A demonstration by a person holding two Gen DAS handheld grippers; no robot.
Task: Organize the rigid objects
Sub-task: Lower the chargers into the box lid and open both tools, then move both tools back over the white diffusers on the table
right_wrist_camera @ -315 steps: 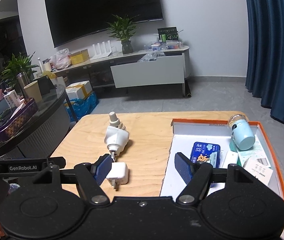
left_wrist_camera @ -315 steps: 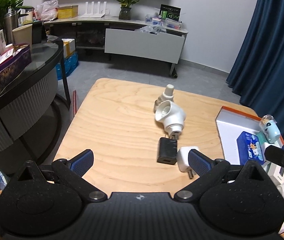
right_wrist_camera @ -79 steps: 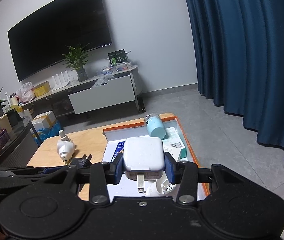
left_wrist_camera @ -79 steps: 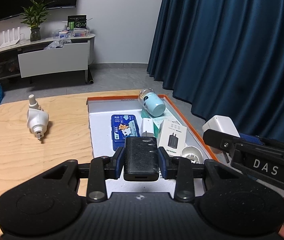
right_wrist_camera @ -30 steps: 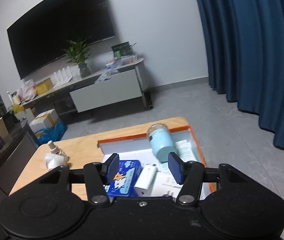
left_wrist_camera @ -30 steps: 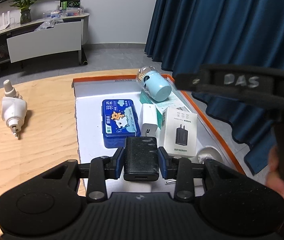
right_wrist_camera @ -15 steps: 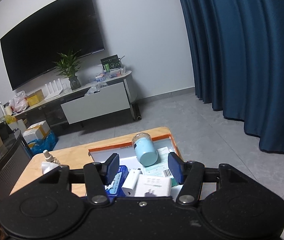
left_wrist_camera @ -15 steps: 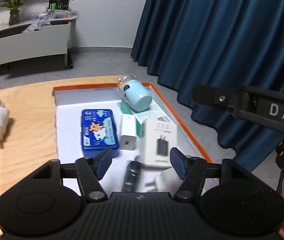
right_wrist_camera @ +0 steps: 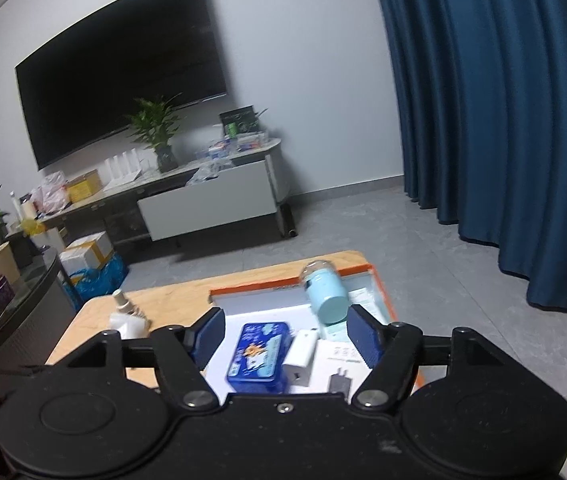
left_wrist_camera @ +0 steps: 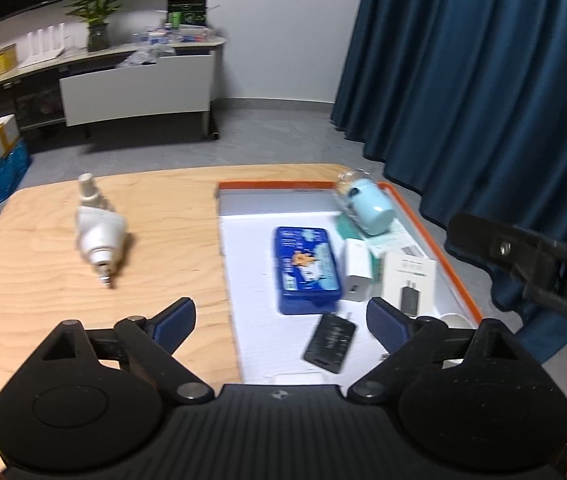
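left claw (left_wrist_camera: 281, 316) is wide with nothing between the pads – its jaws have just been opening, and the black charger (left_wrist_camera: 329, 342) lies flat in the orange-rimmed tray (left_wrist_camera: 449, 258), about 5 o'clock of the blue tin (left_wrist_camera: 307, 270). right claw (right_wrist_camera: 283, 336) is also spread and empty, jaws just opening too, hovering over the same tray.

what's left, i'd say: the white plug-in unit (left_wrist_camera: 97, 236) on the bench (left_wrist_camera: 43, 280), well apart from the tray, toward 9 o'clock of it. it lies on its side, nozzle at 12, pins at 6. looks like hard, light, smooth plastic – rounded, so likely to roll or twist in the pads. take the wide body across its sides, not the thin nozzle or the pins. no squeeze risk, but seat the pads square.
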